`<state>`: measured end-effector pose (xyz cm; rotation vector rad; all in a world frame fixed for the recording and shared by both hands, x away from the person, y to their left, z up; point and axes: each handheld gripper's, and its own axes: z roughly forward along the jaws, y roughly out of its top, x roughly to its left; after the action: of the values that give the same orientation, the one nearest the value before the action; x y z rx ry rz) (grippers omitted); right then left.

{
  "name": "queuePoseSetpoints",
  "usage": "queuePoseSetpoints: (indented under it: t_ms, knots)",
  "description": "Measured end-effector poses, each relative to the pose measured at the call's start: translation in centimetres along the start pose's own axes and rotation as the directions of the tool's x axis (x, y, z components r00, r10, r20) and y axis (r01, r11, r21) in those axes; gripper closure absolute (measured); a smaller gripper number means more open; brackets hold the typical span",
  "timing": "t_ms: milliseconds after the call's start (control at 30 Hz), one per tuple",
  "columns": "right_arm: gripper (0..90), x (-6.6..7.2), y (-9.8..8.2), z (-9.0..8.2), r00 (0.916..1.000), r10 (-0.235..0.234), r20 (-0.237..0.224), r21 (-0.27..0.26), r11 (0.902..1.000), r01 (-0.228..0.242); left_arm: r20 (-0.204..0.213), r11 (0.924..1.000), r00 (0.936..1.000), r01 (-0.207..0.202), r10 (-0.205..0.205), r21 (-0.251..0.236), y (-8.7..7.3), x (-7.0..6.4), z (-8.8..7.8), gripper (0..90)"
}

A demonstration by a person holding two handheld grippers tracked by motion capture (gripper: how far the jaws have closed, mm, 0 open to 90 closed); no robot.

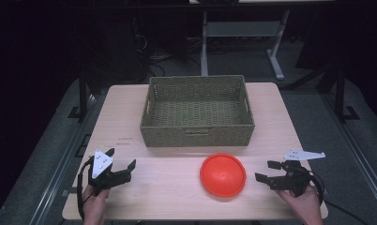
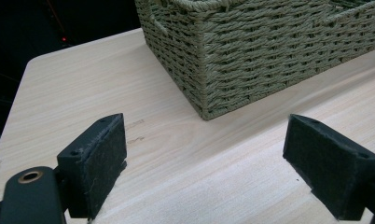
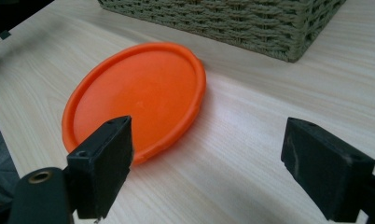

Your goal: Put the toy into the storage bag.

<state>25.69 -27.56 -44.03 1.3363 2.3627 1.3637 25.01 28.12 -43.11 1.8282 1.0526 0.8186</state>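
Observation:
An orange round plate (image 1: 222, 175) lies flat on the wooden table (image 1: 168, 183), just in front of a woven green basket (image 1: 197, 132). My right gripper (image 1: 267, 171) rests to the plate's right, open, jaws pointing at its rim with nothing between them. In the right gripper view the orange plate (image 3: 139, 95) sits ahead and to the left of the right gripper (image 3: 206, 161). My left gripper (image 1: 120, 159) is open near the table's front left; in the left gripper view the left gripper (image 2: 206, 163) faces the basket's corner (image 2: 209, 70) over bare wood.
The basket (image 1: 197, 132) stands empty at the table's middle back. Both hands hold the grippers near the front edge. Dark floor, a desk frame (image 1: 243, 33) and cables lie beyond the table.

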Motion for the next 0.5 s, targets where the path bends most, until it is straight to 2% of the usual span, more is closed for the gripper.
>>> queuePoseSetpoints:
  t_ms: [133, 500]
  knots:
    - [16.2, 0.3, 0.8, 0.4, 0.9997, -0.021, -0.012, 0.01, 0.9997, 0.021, -0.008, 0.9999, 0.9999, 0.012, -0.012, -0.002, 0.0, 0.3, 0.0, 12.8]
    - [16.3, 1.3, 3.0, 2.9, 0.9972, -0.066, -0.035, 0.099, 0.9927, 0.07, -0.01, 0.9999, 0.9999, 0.012, -0.012, -0.002, -0.1, 0.3, -0.1, 12.8]
